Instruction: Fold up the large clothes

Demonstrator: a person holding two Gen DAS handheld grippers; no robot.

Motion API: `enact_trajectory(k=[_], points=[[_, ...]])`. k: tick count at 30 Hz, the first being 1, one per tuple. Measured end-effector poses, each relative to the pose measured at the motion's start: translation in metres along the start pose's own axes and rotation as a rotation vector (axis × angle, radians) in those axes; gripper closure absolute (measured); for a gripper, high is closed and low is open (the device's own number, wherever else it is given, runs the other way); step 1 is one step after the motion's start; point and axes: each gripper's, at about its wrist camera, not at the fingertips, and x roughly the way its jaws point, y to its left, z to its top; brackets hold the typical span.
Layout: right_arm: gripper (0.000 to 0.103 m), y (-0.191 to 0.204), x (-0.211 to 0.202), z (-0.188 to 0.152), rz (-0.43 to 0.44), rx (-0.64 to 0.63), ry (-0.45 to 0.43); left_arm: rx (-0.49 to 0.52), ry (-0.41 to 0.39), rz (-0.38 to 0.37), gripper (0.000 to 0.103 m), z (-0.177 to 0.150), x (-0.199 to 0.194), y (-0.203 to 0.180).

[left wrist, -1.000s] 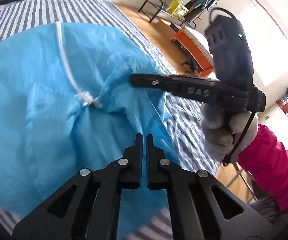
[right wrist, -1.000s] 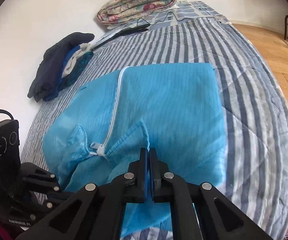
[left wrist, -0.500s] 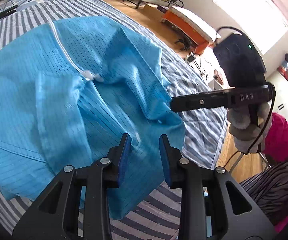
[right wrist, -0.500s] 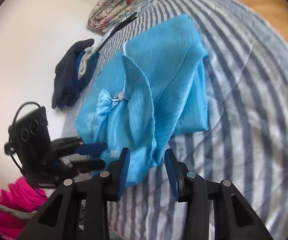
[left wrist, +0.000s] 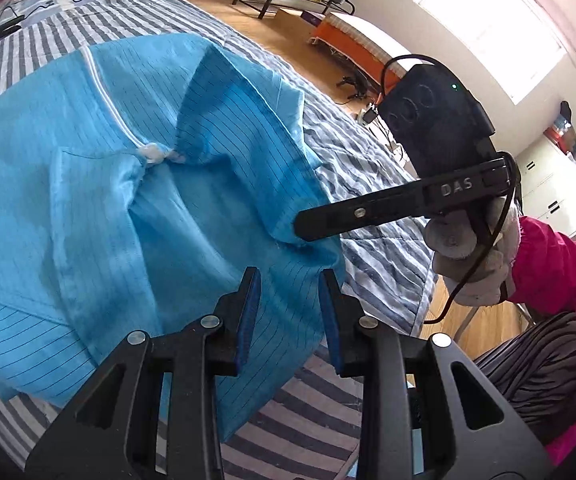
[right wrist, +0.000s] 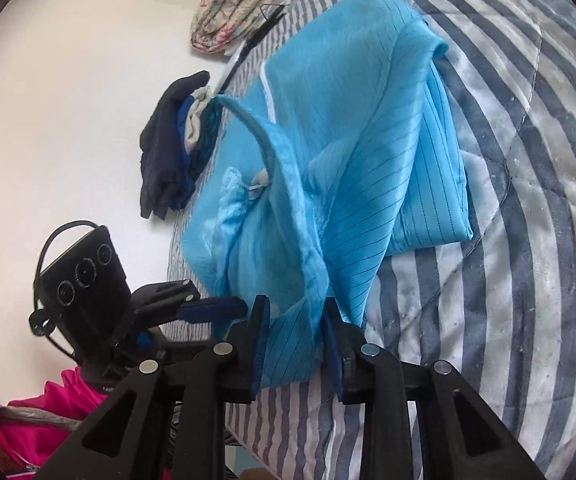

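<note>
So we've got the blue garment (right wrist: 367, 140) bunched on the bed (right wrist: 527, 240). Left gripper (left wrist: 289, 312) fingers part-open, empty; right gripper (right wrist: 292, 336) closing around the hem. If it only nips one layer, the fold probably flops crooked.

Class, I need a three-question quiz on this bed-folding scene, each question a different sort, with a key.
1. True or false: the blue garment lies on a striped bedspread.
2. Multiple choice: what lies beside the wall past the garment? A) a dark pile of clothes B) a pair of shoes C) a laptop
3. Short answer: what is between the fingers of the right tongs?

Key
1. True.
2. A: the dark pile of clothes lies by the wall, with a folded floral quilt farther along.
3. A fold of the blue garment's edge; these jaws are closing. The left tongs stand open above the cloth.
</note>
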Motion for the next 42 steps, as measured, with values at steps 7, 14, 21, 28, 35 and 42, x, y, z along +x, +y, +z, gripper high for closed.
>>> enact_trajectory(k=[7, 14, 21, 28, 35, 42], points=[[0.103, 0.019, -0.01, -0.006, 0.214, -0.075, -0.104, 0.029, 0.027, 0.017, 0.074, -0.003, 0.024, -0.009], [0.103, 0.006, -0.018, -0.003, 0.273, 0.001, -0.192, 0.054, -0.016, 0.054, 0.101, 0.006, 0.027, -0.018], [0.078, -0.006, -0.038, 0.003, 0.08, 0.036, -0.213, 0.157, -0.048, 0.079, 0.103, -0.002, 0.012, -0.037], [0.071, 0.051, -0.055, 0.015, -0.214, -0.211, -0.223, 0.166, -0.056, 0.088, 0.103, -0.003, -0.001, -0.037], [0.073, 0.092, -0.015, 0.051, -0.363, -0.415, -0.142, 0.19, -0.06, 0.101, 0.103, -0.014, -0.006, -0.034], [0.082, 0.053, 0.01, 0.088, -0.533, -0.319, -0.161, 0.166, -0.024, 0.106, 0.103, -0.025, -0.004, -0.031]])
